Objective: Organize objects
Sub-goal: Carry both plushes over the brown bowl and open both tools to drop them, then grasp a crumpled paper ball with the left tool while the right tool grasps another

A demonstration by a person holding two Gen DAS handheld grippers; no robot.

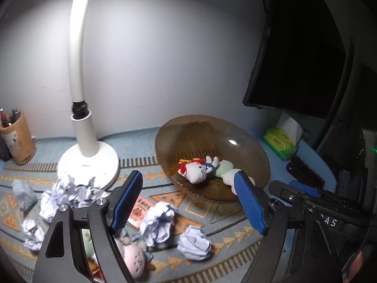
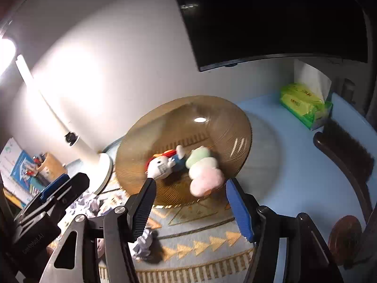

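On my left, the left gripper stands apart and empty above 5 or more paper balls and a pink plush on the mat. At right, the right gripper is likewise apart, holding nothing, before the amber dish, where 2 plush toys lie. I would take the pink plush next, squarely across its body, clear of the paper.

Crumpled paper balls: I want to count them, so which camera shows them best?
The left wrist view: the crumpled paper balls lie spread across the mat, sharp and lamp-lit. The right wrist view shows only a few, partly hidden behind the right gripper's fingers.
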